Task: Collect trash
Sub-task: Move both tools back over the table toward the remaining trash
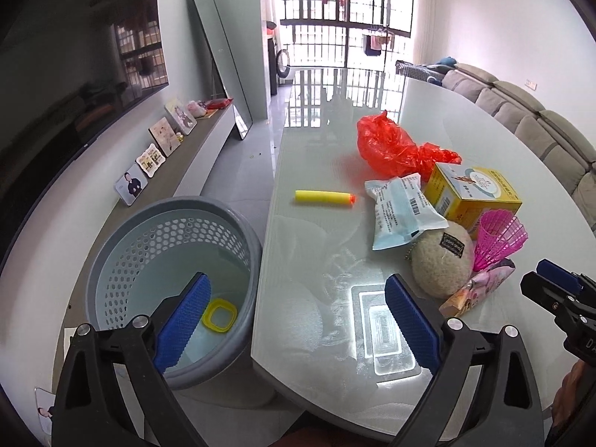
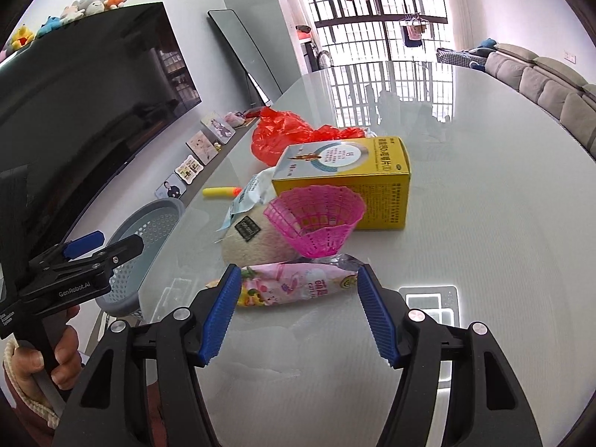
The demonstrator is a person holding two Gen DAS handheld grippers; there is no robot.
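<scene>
Two grippers are in view, each held by a person. The left gripper has its fingers spread wide with nothing between them; one blue finger hangs over the grey perforated bin at lower left of the left wrist view, the other over the glossy tabletop. A yellow square ring lies on the bin floor. From the right wrist view, the left gripper body reads "GenRobot.AI". The right gripper has its fingers apart at moderate width, and the pink snack packet lies just beyond their tips, not clamped. Its print is too small to read. Behind it sit a pink mesh cup, a beige plush ball with a dark label, a yellow carton with Chinese print, a pale blue packet with a barcode, a red plastic bag, and a yellow foam dart at frame centre.
</scene>
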